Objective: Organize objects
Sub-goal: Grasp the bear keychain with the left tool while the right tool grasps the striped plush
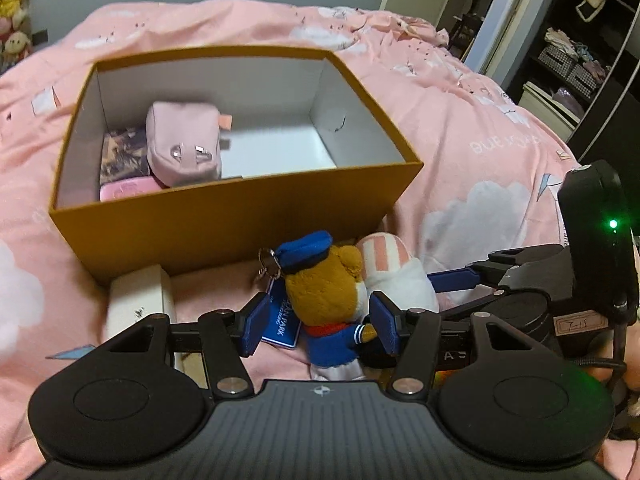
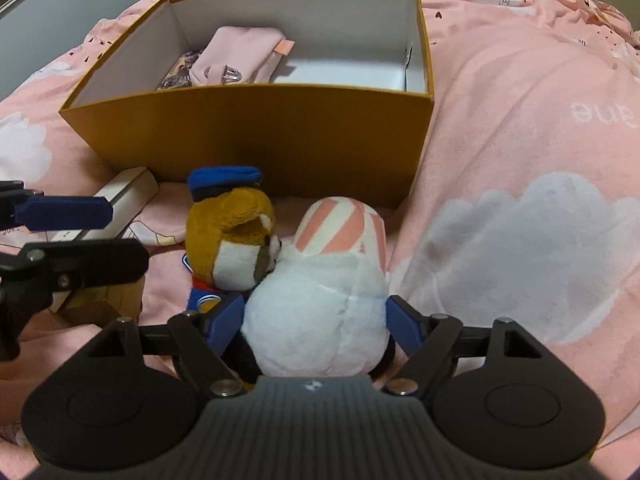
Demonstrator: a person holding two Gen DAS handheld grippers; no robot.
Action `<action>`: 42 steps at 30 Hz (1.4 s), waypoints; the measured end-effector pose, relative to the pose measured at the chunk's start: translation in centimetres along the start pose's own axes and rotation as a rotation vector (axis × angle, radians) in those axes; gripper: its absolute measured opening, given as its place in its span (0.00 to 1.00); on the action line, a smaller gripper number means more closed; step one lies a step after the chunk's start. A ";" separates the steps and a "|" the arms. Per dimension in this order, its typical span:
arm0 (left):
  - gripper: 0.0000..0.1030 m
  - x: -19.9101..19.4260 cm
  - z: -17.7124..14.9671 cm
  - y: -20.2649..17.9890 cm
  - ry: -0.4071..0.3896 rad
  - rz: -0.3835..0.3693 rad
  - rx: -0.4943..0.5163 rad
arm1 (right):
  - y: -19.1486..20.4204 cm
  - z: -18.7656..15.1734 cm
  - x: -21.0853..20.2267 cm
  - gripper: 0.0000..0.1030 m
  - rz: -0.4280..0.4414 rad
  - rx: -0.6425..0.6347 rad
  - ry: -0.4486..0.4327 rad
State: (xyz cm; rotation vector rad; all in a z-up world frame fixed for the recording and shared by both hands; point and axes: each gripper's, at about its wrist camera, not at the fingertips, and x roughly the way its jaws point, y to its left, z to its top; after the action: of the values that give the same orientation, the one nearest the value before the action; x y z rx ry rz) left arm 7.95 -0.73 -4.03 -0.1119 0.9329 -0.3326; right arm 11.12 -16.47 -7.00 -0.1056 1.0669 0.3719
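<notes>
Pink quilted bedding (image 1: 460,128), soft and rumpled, printed with white clouds and small paper planes, covers the whole work surface; a dark shelving unit (image 1: 580,60) stands at the far right.

Largest item: an open rectangular cardboard box (image 1: 224,224), mustard-yellow outside, matt white inside, resting on the bedding. In its left half lie a pale pink fabric pouch (image 1: 182,148) with metal rings, a printed flat card (image 1: 120,156) beneath it, and a glossy pink case (image 1: 128,191) at the near wall. Right half shows bare white floor.

Before the box's near wall, touching each other:
- a round white plush toy (image 2: 320,320) with a pink-striped top, fleecy surface;
- a brown plush bear (image 1: 324,292) with blue cap and blue sailor jacket, metal key ring and blue tag attached.

A small cream rectangular carton (image 1: 138,300), smooth-faced, lies just left of the bear, near the box's corner.

Left gripper (image 1: 316,326): blue pads flank the bear's body; contact cannot be confirmed, so grip undetermined.

Right gripper (image 2: 316,320): blue pads stand on either side of the white plush; whether they press it is not discernible.
</notes>
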 end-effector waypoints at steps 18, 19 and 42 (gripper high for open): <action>0.63 6.3 1.1 -0.9 0.176 0.058 -0.189 | -2.0 -0.4 -1.8 0.71 0.011 -0.015 -0.003; 0.60 6.6 1.0 -0.9 0.187 0.067 -0.191 | -1.8 -0.6 -1.8 0.71 0.016 -0.023 0.001; 0.45 6.8 -0.2 0.5 0.173 0.003 -0.212 | 0.4 -0.5 0.1 0.72 -0.006 -0.125 0.019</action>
State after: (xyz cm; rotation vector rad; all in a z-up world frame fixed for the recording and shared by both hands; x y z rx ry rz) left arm 11.68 -2.45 -9.46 -0.2794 1.1384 -0.2418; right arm 10.63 -16.24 -7.31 -0.2241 1.0614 0.4332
